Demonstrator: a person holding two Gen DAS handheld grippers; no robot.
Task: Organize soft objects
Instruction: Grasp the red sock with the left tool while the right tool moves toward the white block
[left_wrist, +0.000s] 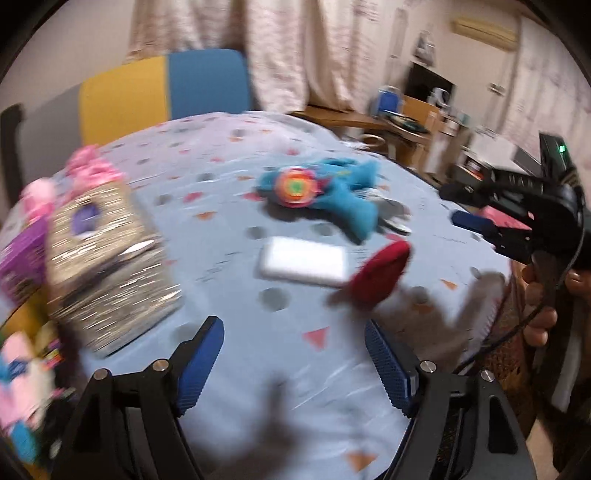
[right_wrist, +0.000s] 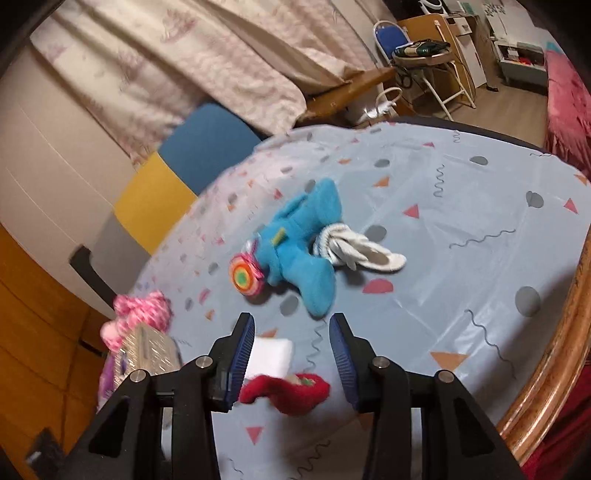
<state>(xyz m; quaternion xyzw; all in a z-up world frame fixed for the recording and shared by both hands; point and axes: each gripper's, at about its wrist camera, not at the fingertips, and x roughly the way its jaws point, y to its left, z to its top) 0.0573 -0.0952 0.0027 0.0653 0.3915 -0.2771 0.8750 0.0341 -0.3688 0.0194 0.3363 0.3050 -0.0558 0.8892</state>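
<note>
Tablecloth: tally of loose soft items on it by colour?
Blue: 1, plush toy
Red: 1, soft piece
White: 2, rolled cloth and flat pad
Pink: 1, knit toy by the silver box
Total: 5

I see a bench (right_wrist: 461, 258) under a pale blue cloth printed with triangles, dots and squiggles. Behind it, upper left, stands a chair back (left_wrist: 166, 85) in yellow and blue. Floral curtains (right_wrist: 207, 62) hang along the top. A folding chair (right_wrist: 391, 37) sits upper right.
</note>
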